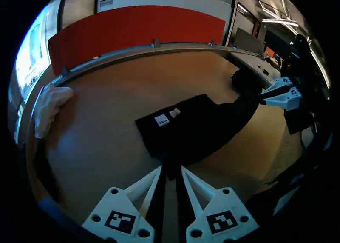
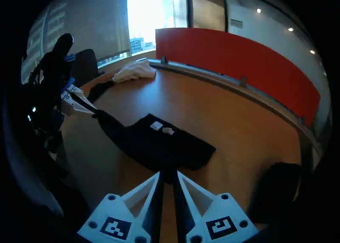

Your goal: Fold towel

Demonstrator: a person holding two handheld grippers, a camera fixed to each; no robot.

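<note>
A black towel with two small white tags lies partly spread on the wooden table. My left gripper is shut on its near corner. The far right corner is lifted and pulled taut, and my right gripper is shut on it. In the right gripper view the same towel stretches from my right gripper at the bottom to my left gripper at the left, held by a person. Part of the towel sags between the two grippers.
A crumpled white cloth lies near the table's edge. A red partition runs behind the table rim. A dark object sits on the table by the right gripper. An office chair stands by the window.
</note>
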